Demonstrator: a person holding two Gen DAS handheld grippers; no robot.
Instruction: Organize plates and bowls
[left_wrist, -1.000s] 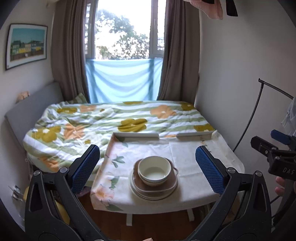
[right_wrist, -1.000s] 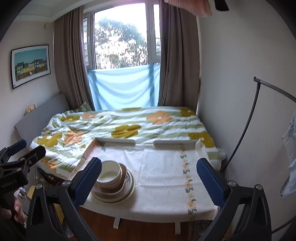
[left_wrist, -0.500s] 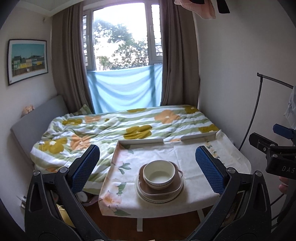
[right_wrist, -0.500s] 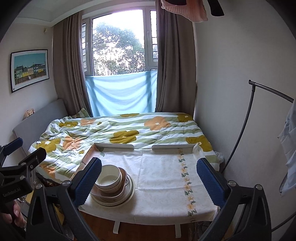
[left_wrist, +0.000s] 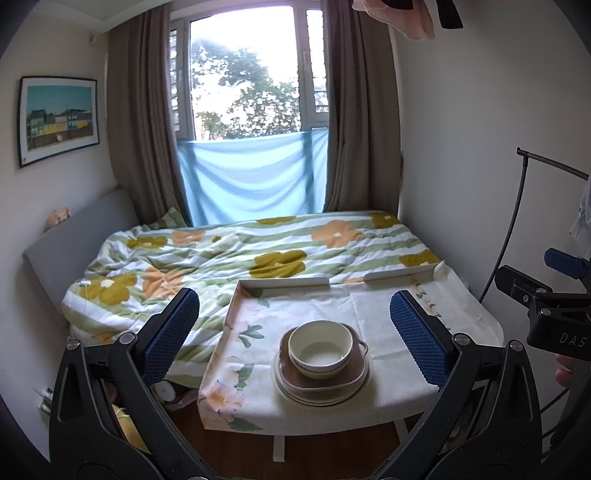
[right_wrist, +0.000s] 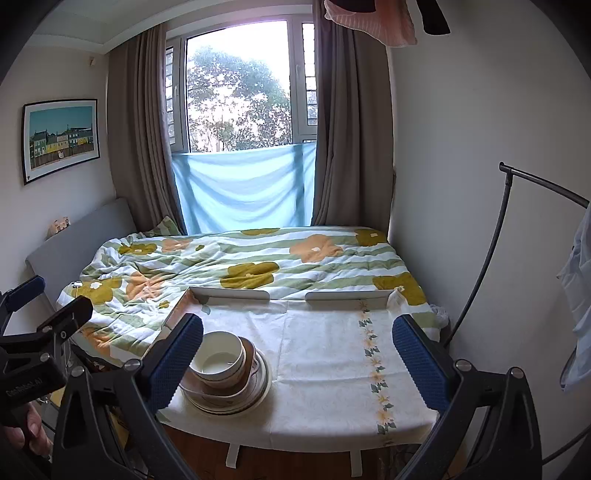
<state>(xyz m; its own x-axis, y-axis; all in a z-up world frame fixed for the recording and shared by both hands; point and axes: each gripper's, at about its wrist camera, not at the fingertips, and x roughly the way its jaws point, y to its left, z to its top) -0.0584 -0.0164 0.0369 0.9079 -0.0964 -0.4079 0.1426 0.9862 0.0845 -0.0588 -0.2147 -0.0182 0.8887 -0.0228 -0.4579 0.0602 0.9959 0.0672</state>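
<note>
Both jaws apart, empty: left gripper (left_wrist: 295, 339) and right gripper (right_wrist: 297, 360) should approach the bowl (left_wrist: 320, 348) atop the plates (left_wrist: 321, 387) squarely, pinching its rim gently.

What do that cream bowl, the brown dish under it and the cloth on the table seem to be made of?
The cream bowl looks like glazed ceramic: smooth, with a soft sheen inside. The brown dish beneath it seems ceramic too, with a duller brown face and a pale rim; it could be melamine. The tablecloth looks like thin woven fabric, matte, creased along fold lines and printed with flowers.
</note>
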